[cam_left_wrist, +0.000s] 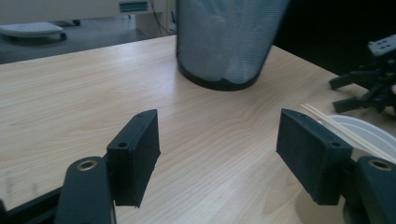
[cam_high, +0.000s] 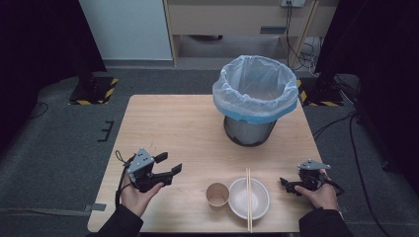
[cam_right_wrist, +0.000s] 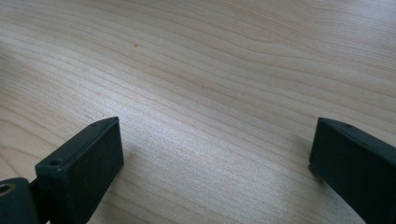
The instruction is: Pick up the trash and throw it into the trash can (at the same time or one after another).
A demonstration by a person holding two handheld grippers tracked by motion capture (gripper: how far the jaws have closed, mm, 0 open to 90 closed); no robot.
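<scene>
From above, one paper cup sits at six o'clock on the table, touching one white bowl bridged by two chopsticks; one lined bin stands at one o'clock. The left gripper at eight o'clock and the right gripper at four both have jaws spread, nothing between. The left gripper view reveals the bin's mesh wall.

A mesh bin lined with a pale plastic bag stands at the far side of the wooden counter, grey carpet around it
</scene>
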